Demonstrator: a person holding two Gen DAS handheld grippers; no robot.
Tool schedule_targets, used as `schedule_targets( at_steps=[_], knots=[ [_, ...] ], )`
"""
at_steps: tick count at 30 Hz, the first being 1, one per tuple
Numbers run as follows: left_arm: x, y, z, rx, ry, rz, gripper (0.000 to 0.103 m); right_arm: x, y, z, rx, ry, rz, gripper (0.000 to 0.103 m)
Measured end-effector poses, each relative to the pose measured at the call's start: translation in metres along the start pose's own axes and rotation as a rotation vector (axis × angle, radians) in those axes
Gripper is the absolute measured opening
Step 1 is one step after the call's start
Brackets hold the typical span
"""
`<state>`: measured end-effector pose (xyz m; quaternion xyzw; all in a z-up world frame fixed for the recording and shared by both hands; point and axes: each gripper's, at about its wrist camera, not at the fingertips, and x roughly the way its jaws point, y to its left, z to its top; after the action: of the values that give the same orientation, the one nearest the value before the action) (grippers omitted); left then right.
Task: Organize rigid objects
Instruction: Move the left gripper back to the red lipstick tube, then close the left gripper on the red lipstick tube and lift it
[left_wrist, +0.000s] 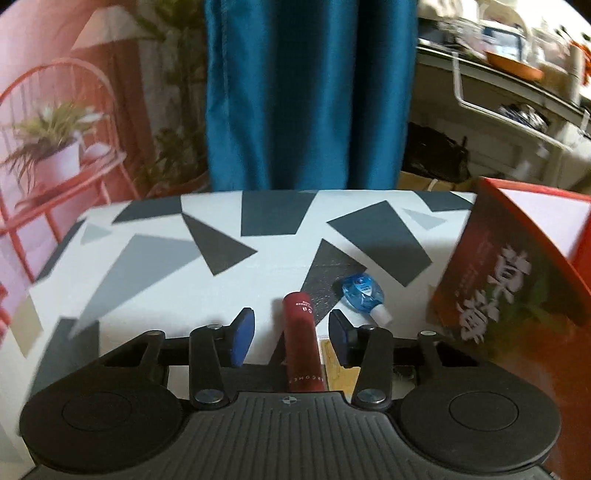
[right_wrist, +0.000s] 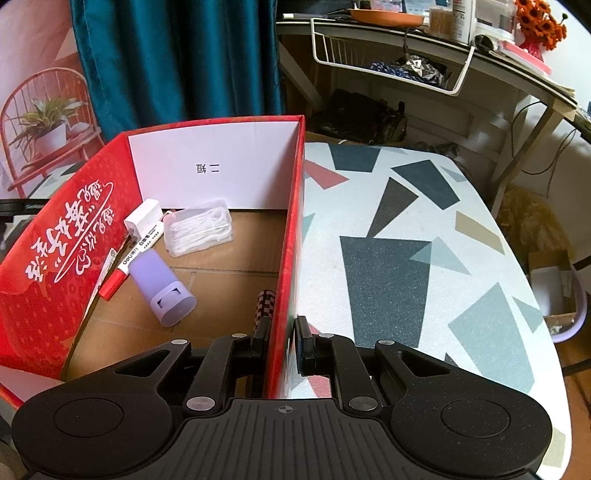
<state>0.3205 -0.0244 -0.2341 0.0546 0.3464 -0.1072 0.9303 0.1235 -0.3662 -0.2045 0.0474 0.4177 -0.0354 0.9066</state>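
Note:
A dark red tube (left_wrist: 301, 332) lies on the patterned table, pointing away from me, between the blue pads of my left gripper (left_wrist: 291, 316). A gap shows on each side of it, so the jaws stand open around it. A small blue bottle (left_wrist: 364, 293) with a white cap lies just to its right, next to the red box (left_wrist: 509, 288). In the right wrist view my right gripper (right_wrist: 282, 328) is shut on the near right wall of that red box (right_wrist: 291, 221). Inside it lie a purple cylinder (right_wrist: 162, 288), a marker (right_wrist: 129, 262), a clear floss case (right_wrist: 199, 230), a white block (right_wrist: 142, 218) and a checkered item (right_wrist: 266, 299).
The table top (right_wrist: 406, 240) with grey and dark shapes stretches right of the box. A blue curtain (left_wrist: 306, 92) hangs behind the table. A shelf with a white wire basket (right_wrist: 391, 62) stands at the back right. A purple bin (right_wrist: 565, 306) sits on the floor.

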Motion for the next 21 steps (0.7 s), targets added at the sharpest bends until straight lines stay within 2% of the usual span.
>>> schedule_targets(
  at_steps=[7, 8, 10, 16, 21],
  knots=[
    [0.014, -0.007, -0.004, 0.011, 0.02, -0.001, 0.044, 0.001, 0.0, 0.0, -0.009, 0.003, 0.0, 0.012],
    [0.016, -0.007, -0.006, 0.009, 0.027, -0.006, 0.041, 0.001, 0.001, 0.001, -0.009, 0.003, -0.001, 0.012],
    [0.019, -0.005, -0.008, 0.004, 0.04, -0.005, 0.025, 0.002, 0.001, 0.001, -0.009, 0.004, -0.002, 0.012],
    [0.009, 0.001, -0.017, -0.006, 0.042, -0.004, 0.024, 0.002, 0.0, 0.001, -0.008, 0.004, -0.002, 0.012],
    [-0.009, 0.001, -0.029, 0.013, 0.074, 0.009, 0.024, 0.004, 0.001, 0.0, -0.007, 0.007, -0.006, 0.012]
  ],
)
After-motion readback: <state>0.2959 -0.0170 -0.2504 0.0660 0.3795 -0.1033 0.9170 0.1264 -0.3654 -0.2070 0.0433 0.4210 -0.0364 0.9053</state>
